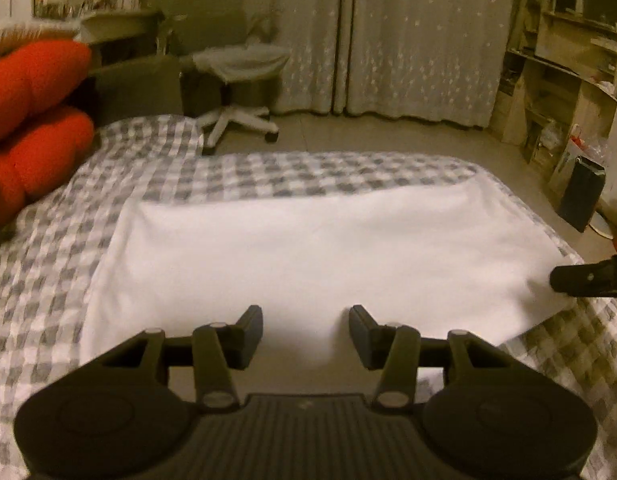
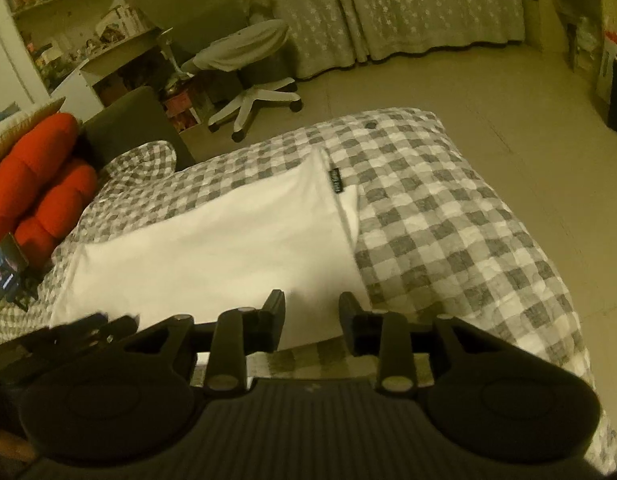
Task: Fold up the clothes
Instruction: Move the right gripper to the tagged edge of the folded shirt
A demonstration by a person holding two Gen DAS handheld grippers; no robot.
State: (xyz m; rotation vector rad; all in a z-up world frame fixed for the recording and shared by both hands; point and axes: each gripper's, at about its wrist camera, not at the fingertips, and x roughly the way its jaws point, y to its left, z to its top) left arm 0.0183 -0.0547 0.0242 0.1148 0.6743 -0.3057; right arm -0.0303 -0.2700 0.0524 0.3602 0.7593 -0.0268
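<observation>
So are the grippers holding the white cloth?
No. Both the left gripper and right gripper are open over the near edge of the white cloth, gripping nothing.

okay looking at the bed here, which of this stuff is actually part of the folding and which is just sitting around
Part of the folding:
white garment, spread flat on the checked bedcover
left gripper, open over its near edge
right gripper, open at its near right corner

Just lying about:
red cushions
phone, screen lit
office chair
bookshelves
</observation>
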